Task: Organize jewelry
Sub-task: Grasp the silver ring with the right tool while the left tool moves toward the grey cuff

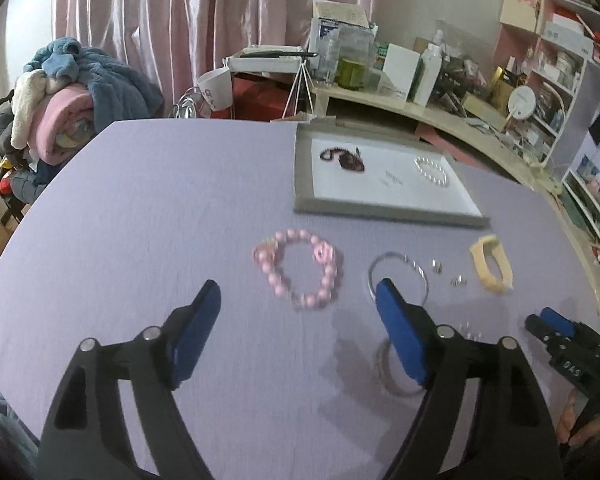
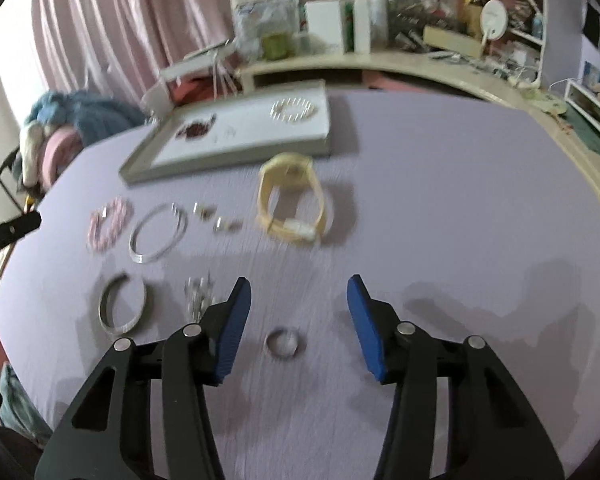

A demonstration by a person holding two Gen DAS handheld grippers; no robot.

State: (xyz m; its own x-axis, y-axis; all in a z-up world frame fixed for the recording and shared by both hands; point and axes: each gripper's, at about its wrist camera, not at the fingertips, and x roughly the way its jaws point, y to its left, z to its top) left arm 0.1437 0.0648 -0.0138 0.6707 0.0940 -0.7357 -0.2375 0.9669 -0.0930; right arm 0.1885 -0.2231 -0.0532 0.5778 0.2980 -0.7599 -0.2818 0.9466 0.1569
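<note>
On lilac table (image 2: 440, 200), right tool (image 2: 296, 292) open, probably ring (image 2: 283, 343) below

In the left wrist view, the lilac table (image 1: 140, 208) is bare at the left half of the frame. The grey tray (image 1: 304, 176) blocks the upper centre, and the pink bead bracelet (image 1: 300, 268) and silver bangle (image 1: 396, 276) lie in the middle. In the right wrist view, the right half is free beyond the yellow watch (image 2: 292, 204).

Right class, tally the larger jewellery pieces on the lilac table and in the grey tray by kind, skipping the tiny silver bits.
Beaded pieces: 3 - pink round-bead bracelet, white pearl bracelet, dark red bead strand
Silver metal bangles: 2 - far bangle, near bangle
Small silver ring: 1
Cream-yellow strap watch: 1
Total: 7
</note>
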